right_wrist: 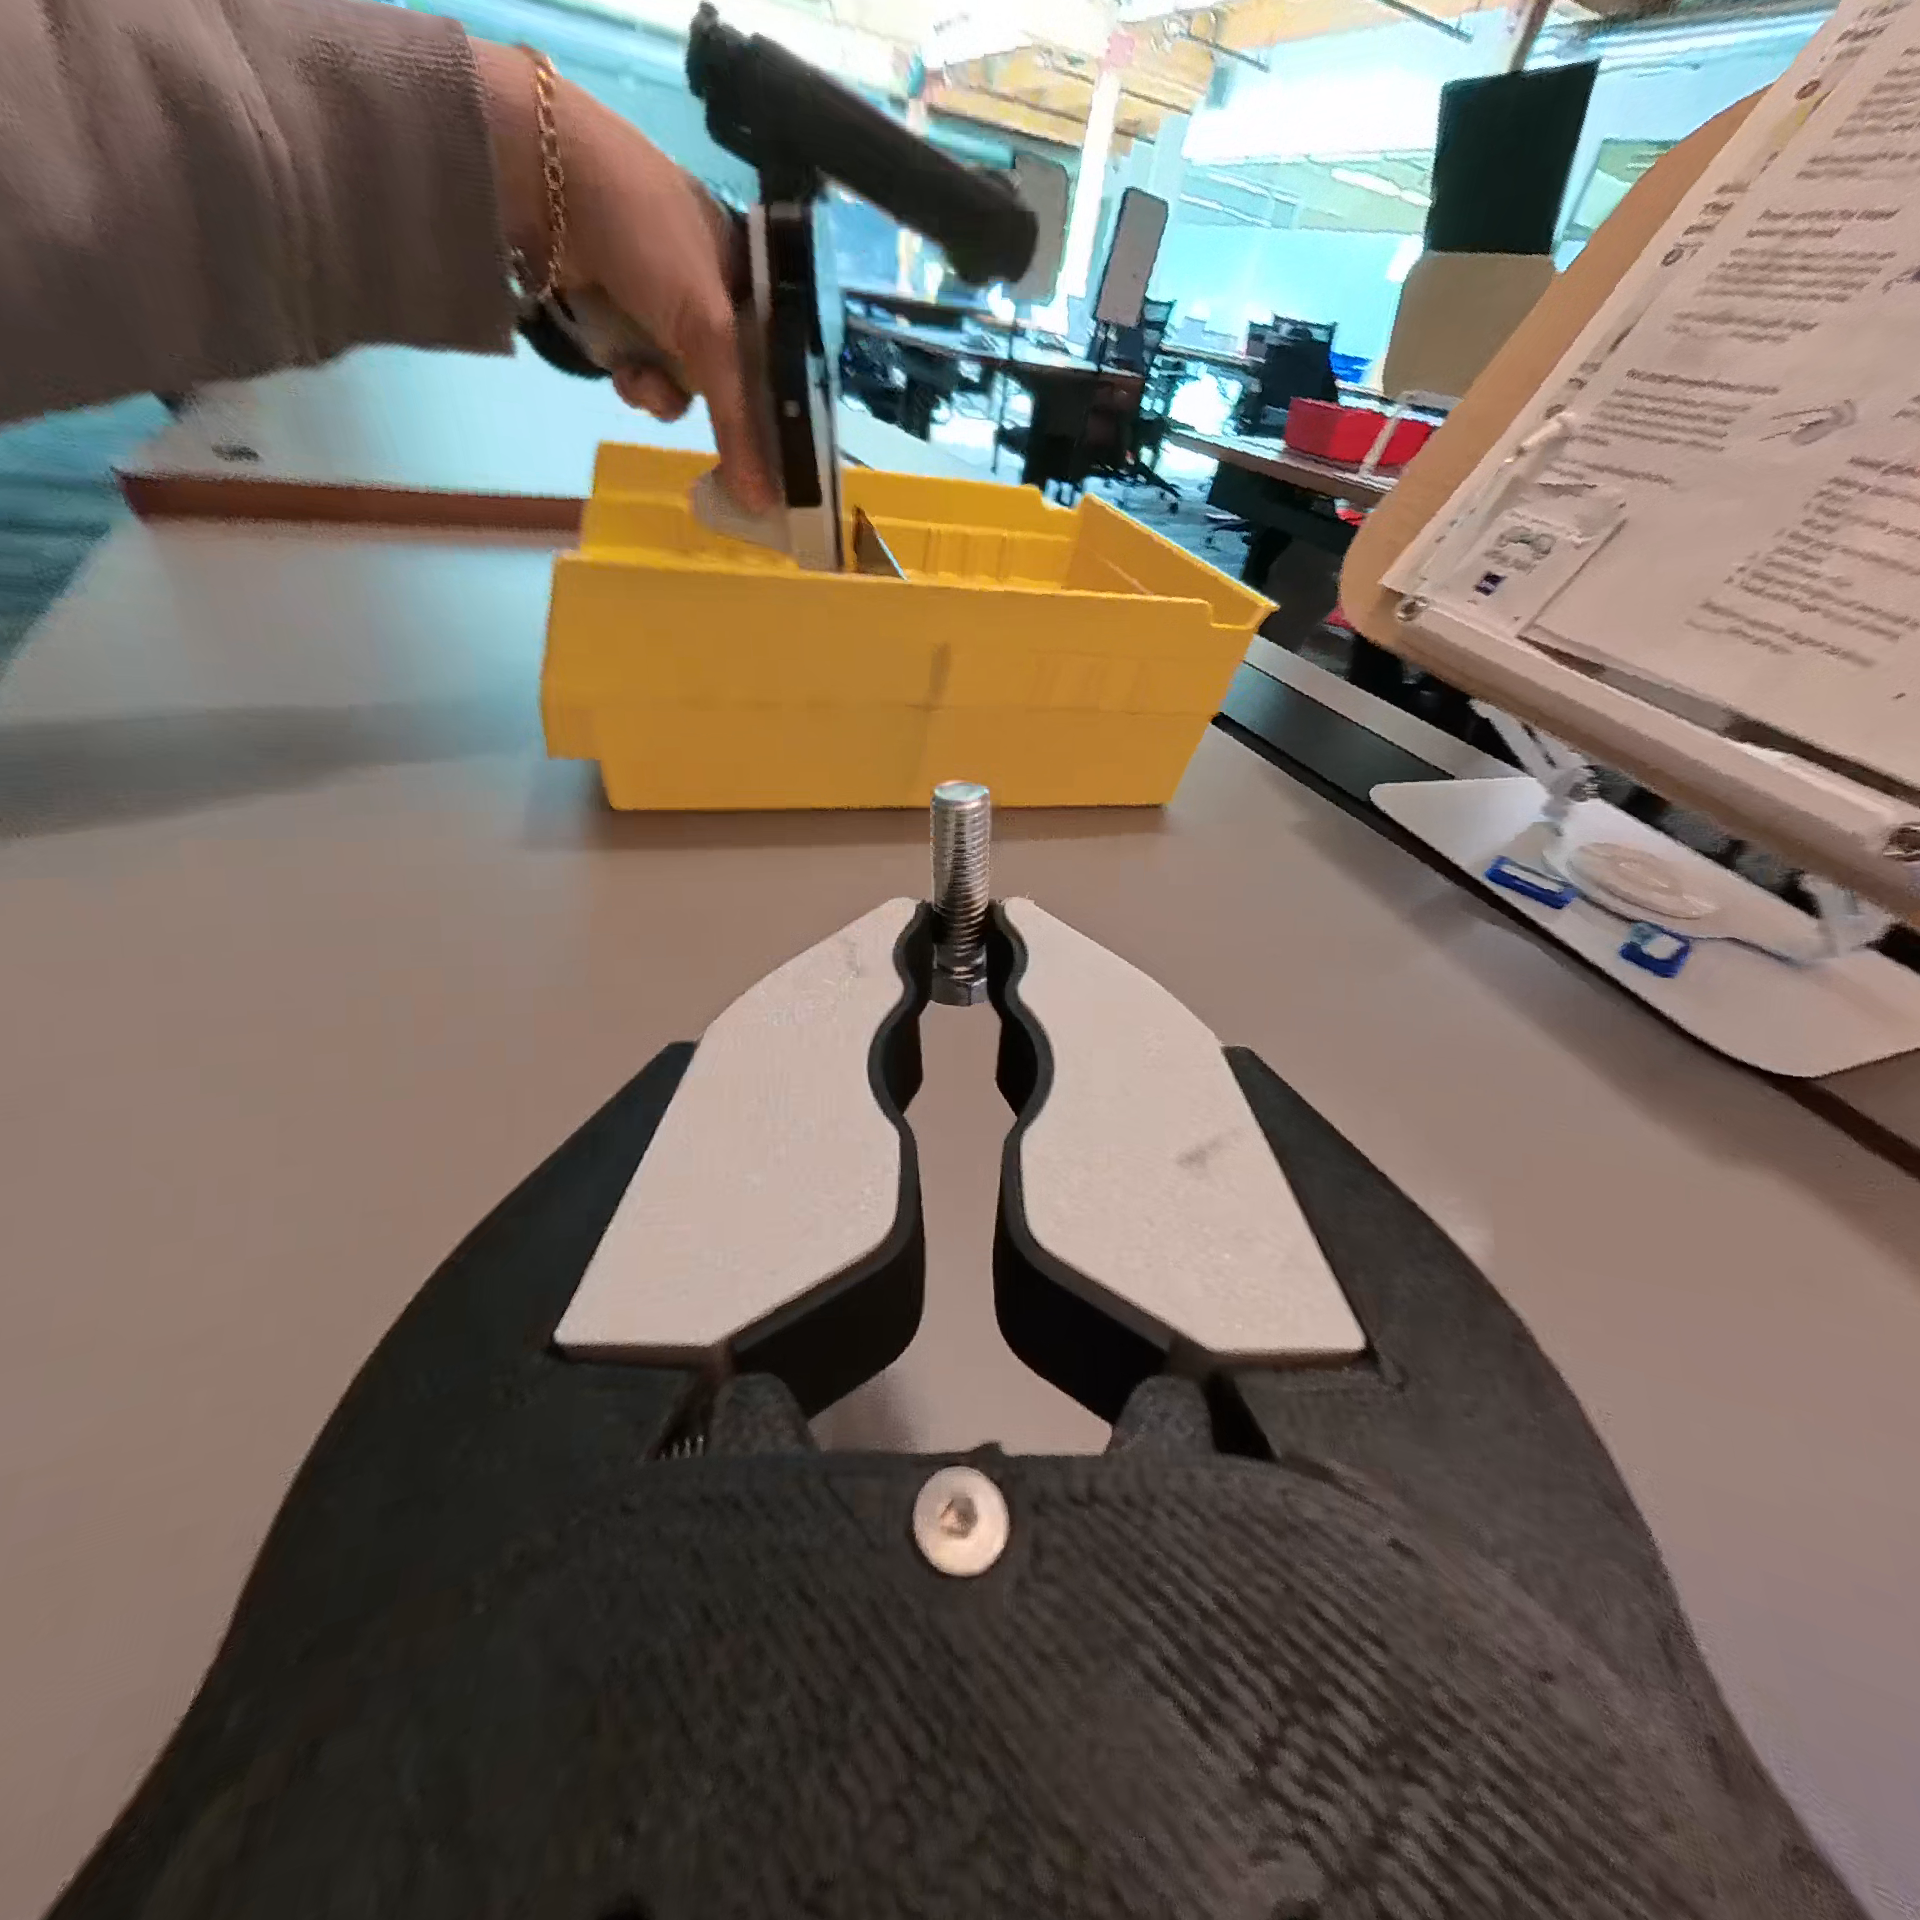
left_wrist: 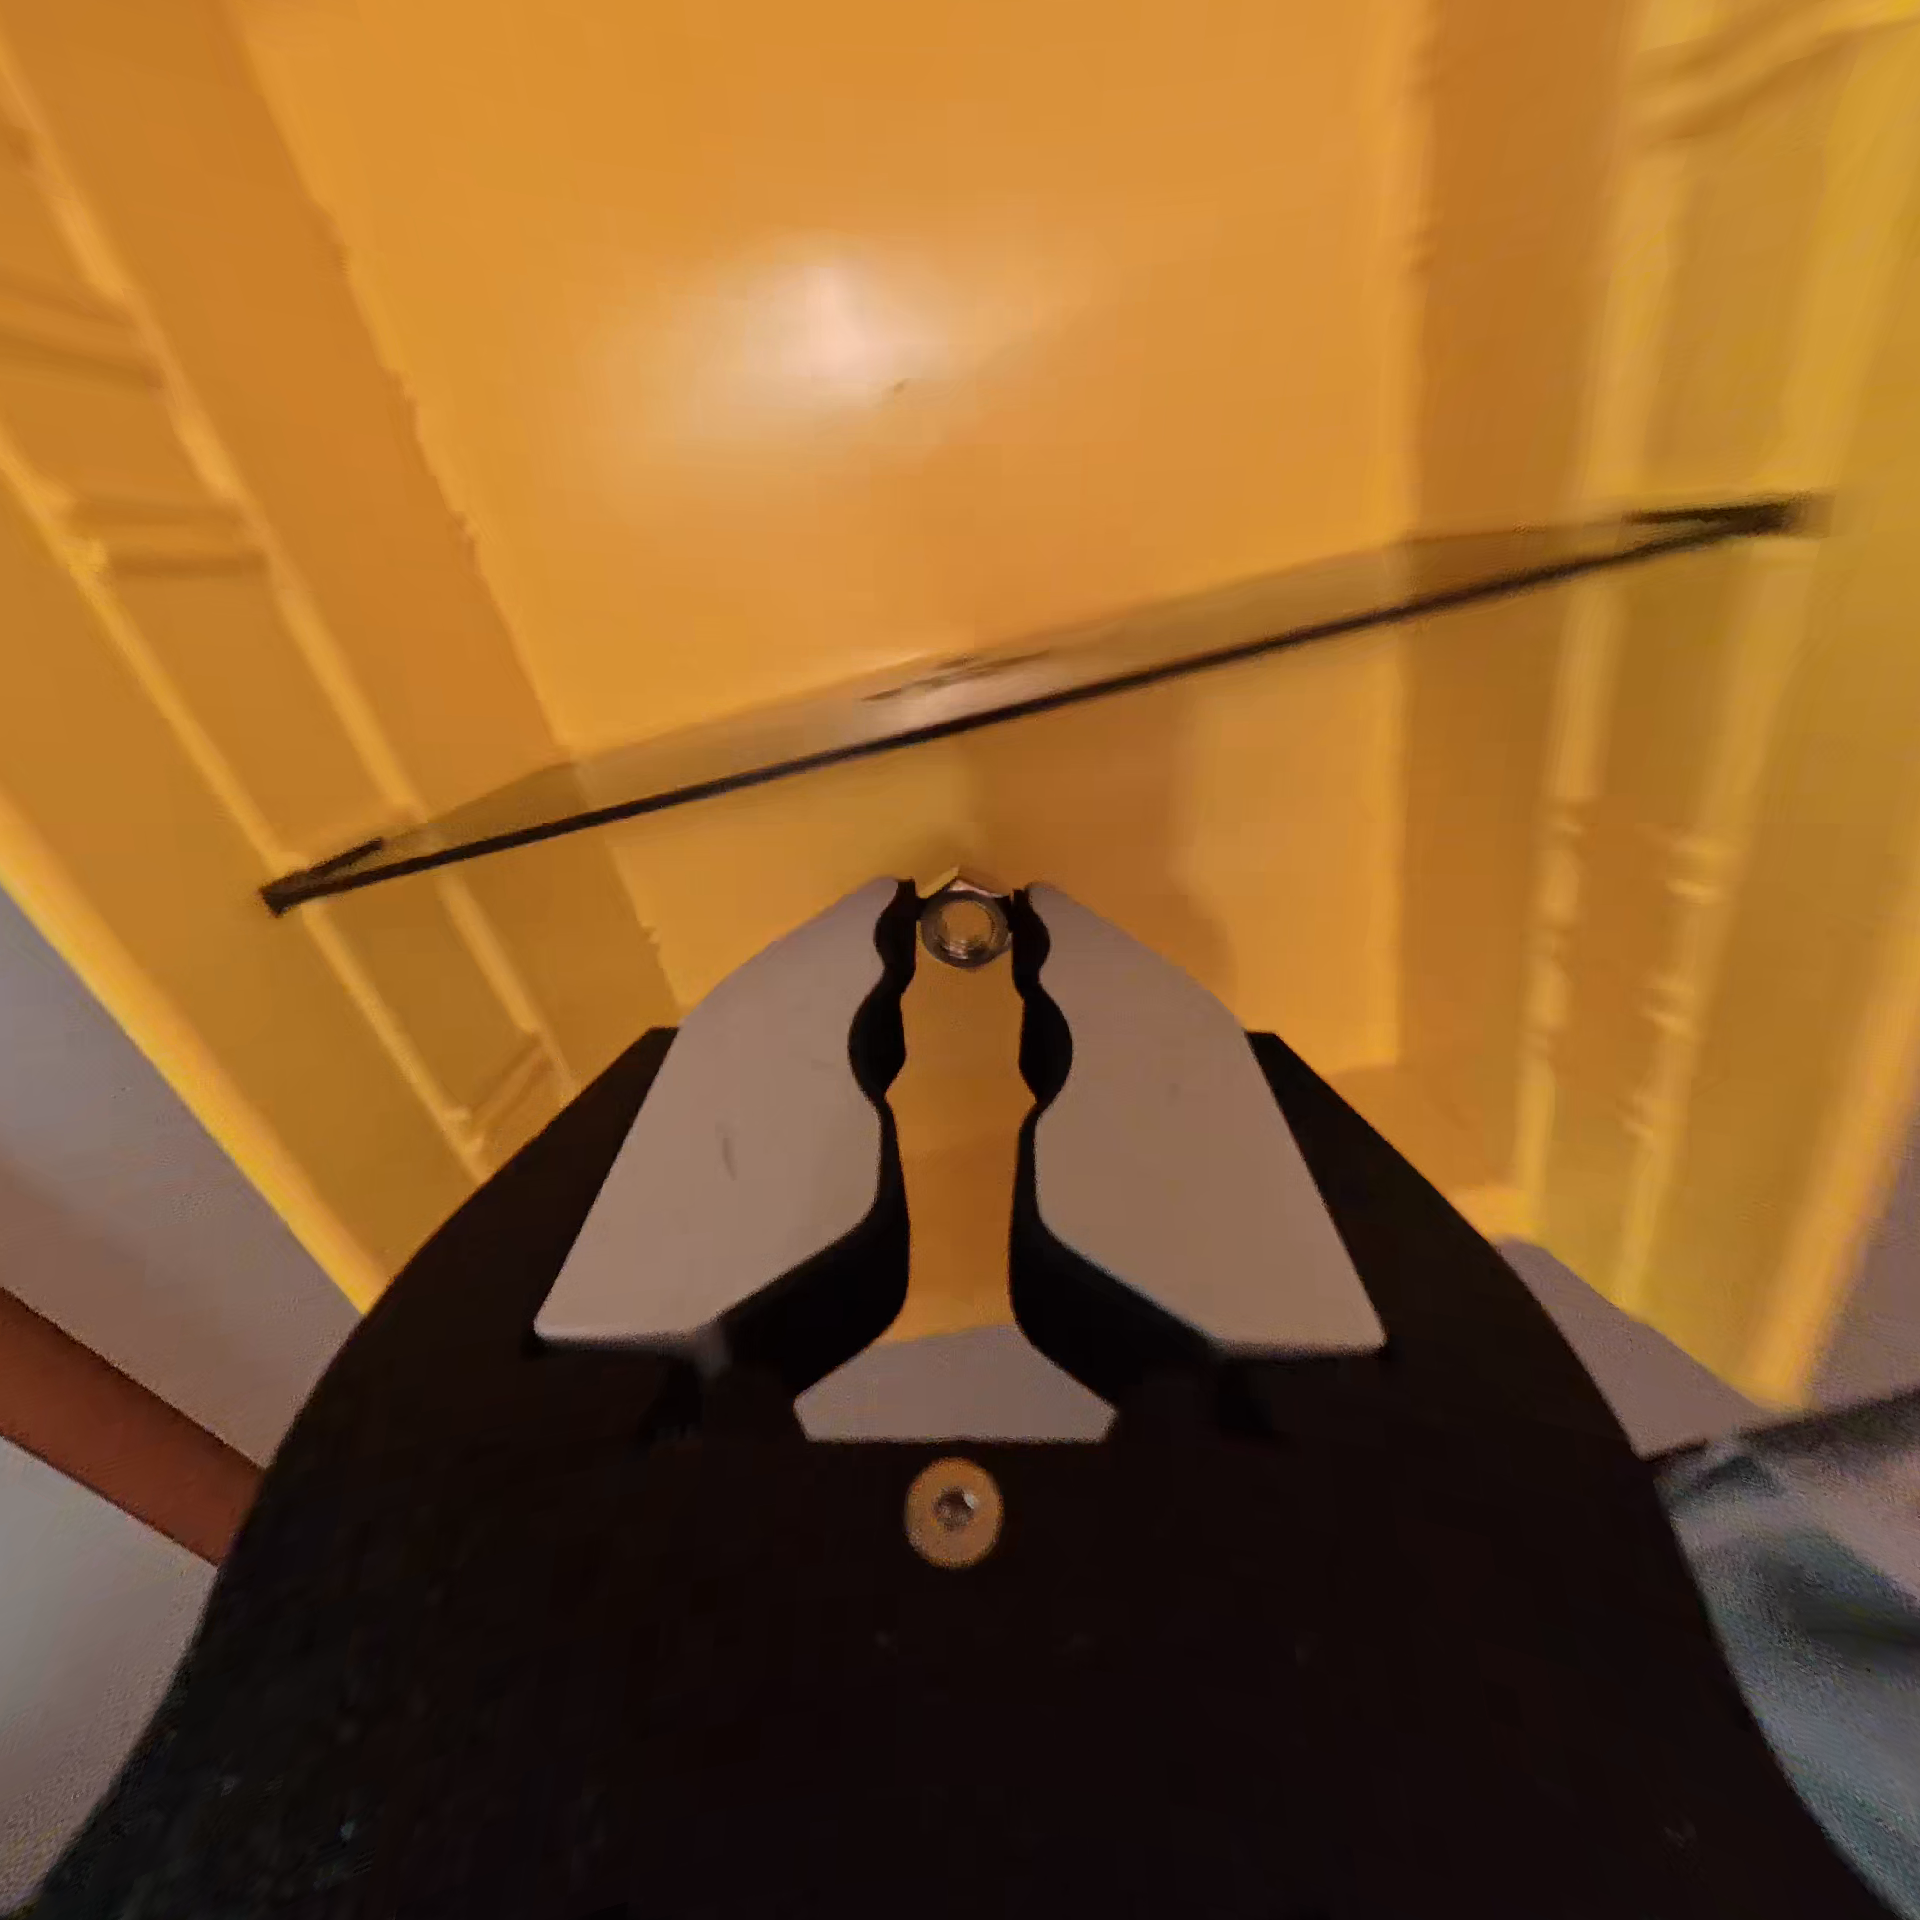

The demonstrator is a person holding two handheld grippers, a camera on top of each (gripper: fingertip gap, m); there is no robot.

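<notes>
Left jaws clamped on silver nut (left_wrist: 958, 928) (inside yellow bin (left_wrist: 935, 312)), right on bolt (right_wrist: 960, 883).

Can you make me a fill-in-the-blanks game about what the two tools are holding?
1. The right tool grips a silver ____ by its head end, threads pointing away.
2. The left tool pinches a small metal ____.
3. The left tool reaches into a bin coloured ____.
4. A clear divider crosses the bin at a ____.

Missing words: bolt; nut; yellow; slant
</notes>
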